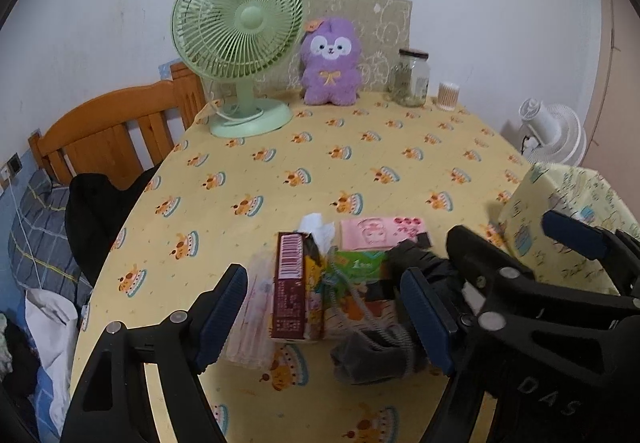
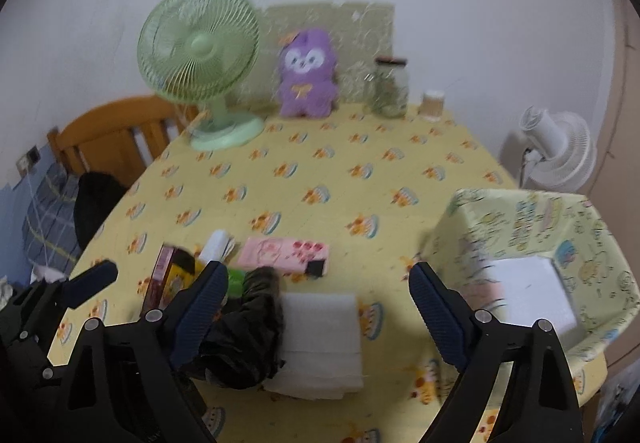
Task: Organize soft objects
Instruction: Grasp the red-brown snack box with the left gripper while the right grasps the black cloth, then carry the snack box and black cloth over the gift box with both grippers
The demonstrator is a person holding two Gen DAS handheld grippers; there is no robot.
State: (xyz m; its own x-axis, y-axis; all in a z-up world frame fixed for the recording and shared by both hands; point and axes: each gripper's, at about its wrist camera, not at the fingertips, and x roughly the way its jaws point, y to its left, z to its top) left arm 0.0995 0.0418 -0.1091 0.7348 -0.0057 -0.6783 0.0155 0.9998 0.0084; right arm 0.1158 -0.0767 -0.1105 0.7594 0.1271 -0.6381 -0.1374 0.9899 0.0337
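The surface carries a yellow cloth printed with small cake motifs and stands against a pale wall. Along its far edge stand a green desk fan, a purple plush toy, a glass jar and a small tub of cotton swabs. A wooden bed headboard lies to the left, and a white fan stands beyond the right edge.

The soft items lie at the near edge. A folded white towel lies flat, its long axis running from the near edge toward the far edge. A dark crumpled cloth touches its left side. A pink packet lies just beyond them, long axis left to right. A maroon box stands on edge beside a tissue pack and a grey sock.

A fabric bin with a pale printed lining sits at the right; inside it lies a flat white item, possibly a folded cloth, though blur prevents confirmation.

The left claw is spread wide around the box and sock, gripping nothing. The right claw is spread wide over the towel, gripping nothing.
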